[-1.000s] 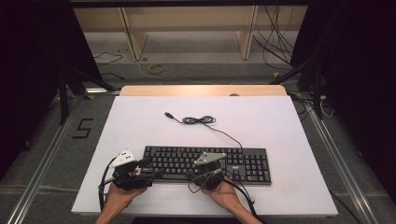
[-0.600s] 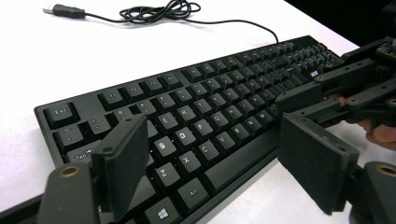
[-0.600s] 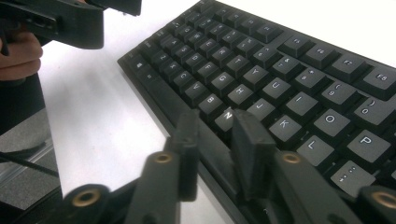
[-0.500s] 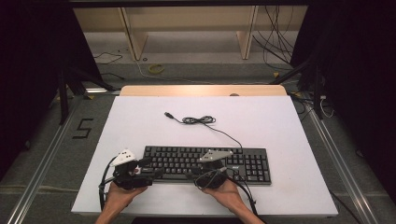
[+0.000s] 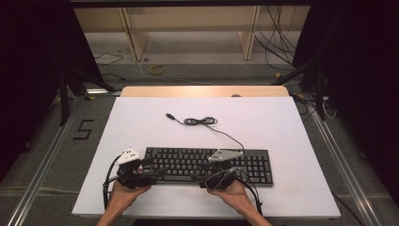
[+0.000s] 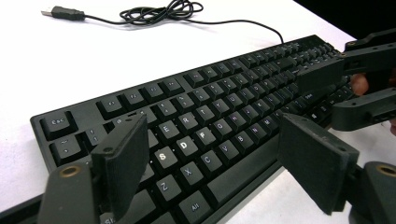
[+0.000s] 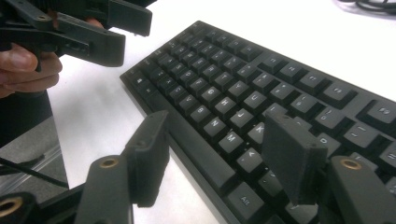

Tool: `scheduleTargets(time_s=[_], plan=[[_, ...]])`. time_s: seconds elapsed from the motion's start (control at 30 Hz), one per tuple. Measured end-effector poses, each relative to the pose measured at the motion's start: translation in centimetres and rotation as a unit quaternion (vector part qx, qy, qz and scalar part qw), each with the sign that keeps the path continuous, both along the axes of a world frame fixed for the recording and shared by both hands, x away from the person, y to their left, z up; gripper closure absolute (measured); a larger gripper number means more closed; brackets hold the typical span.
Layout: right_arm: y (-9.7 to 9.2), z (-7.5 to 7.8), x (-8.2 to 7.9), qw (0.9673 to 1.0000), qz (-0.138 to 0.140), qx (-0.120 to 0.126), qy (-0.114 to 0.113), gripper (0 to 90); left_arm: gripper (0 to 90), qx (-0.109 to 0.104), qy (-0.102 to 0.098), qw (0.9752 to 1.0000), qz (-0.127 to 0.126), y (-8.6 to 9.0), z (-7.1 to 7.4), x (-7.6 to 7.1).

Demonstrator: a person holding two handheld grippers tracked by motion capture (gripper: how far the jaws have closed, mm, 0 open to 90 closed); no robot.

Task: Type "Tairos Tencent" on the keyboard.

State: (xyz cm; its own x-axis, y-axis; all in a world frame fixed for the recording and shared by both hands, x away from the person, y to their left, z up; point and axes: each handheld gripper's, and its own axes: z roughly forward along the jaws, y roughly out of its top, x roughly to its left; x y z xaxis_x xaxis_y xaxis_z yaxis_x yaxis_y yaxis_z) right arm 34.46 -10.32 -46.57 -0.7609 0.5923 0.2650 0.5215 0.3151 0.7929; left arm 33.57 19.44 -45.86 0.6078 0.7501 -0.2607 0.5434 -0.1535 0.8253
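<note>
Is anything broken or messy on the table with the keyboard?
Nothing looks broken or spilled. The black keyboard lies flat on the white table, all visible keys in place. Its thin black cable sits loosely bunched behind it, unplugged.

Overhead plus close views (shared keyboard (image 5: 209,163))

Legible text:
- keyboard (image 6: 196,130), left gripper view: "Esc" on the top-left corner key; letter caps E, R, T in one row, S, D, F, G, H below, Z, X, C, V under that; "Alt" on a bottom-row key beside the space bar. S and D read brightest.
- keyboard, right gripper view: M and "Alt" legible, the rest too blurred.
- floor (image 5: 56,141), high view: a large dark "5" (image 5: 83,129) left of the table.
</note>
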Motion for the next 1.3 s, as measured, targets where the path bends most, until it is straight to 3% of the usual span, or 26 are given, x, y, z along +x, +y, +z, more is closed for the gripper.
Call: scheduleTargets(time_s=[0.3,0.53,0.93,1.1,1.3], plan=[[-0.6,0.3,-0.2,1.0000,-0.003,0.003,-0.006,38.7,29.2,0.016,0.009,0.9998,0.000,-0.9,0.2,0.8],[-0.4,0.7,0.0,0.9999,-0.003,0.005,-0.013,36.8,36.6,0.022,0.021,0.9993,0.020,-0.5,0.2,1.0],[1.2,1.3,1.8,0.9999,-0.004,0.001,-0.017,37.7,69.3,0.046,0.033,0.9978,0.035,0.7,0.2,0.6],[2.1,1.4,2.6,0.9999,-0.004,-0.007,-0.014,45.9,79.7,0.058,0.040,0.9966,0.042,1.2,0.0,0.4],[3.3,1.3,3.4,0.9998,-0.003,-0.017,-0.010,66.0,88.7,0.067,0.043,0.9960,0.039,1.5,-0.2,0.2]])
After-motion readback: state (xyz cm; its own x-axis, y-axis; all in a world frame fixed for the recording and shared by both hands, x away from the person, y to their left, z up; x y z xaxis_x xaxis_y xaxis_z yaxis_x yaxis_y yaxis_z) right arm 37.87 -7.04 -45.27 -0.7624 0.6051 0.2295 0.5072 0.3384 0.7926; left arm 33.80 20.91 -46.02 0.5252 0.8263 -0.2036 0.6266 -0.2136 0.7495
